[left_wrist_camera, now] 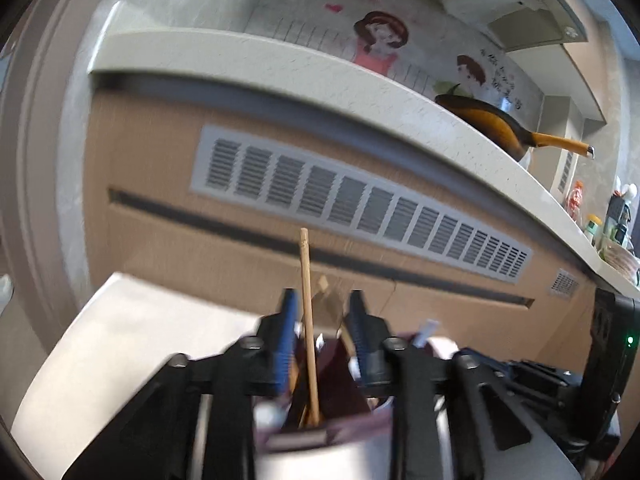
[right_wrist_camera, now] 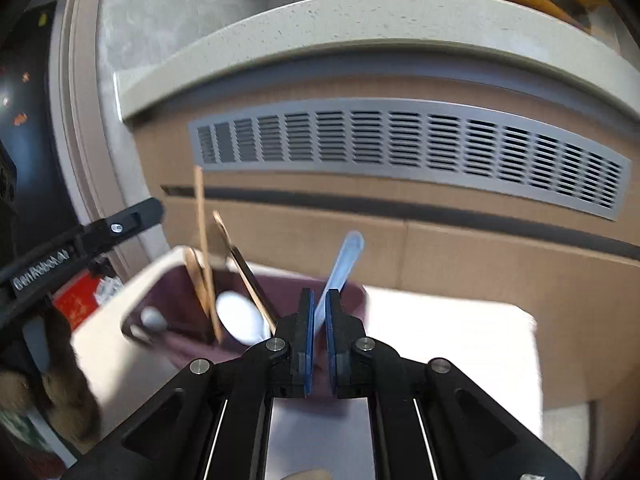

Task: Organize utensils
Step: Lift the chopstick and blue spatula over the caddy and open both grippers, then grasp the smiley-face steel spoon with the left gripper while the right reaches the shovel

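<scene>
The blue utensil stands pinched between the narrow pads of the right gripper, its lower end hidden behind them, over the purple-lined holder on the white worktop. The left gripper stands apart around a wooden chopstick without pressing it. Motion blur smears the holder's contents; cabinet fronts close in just behind.

Holder mouth, lower left of right wrist frame: crowded. Upright chopstick, leaning dark-handled utensil and white spoon block the left half. Blue spoon handle occupies right rim. Cabinet front closes off behind. White tabletop at right: open.
</scene>
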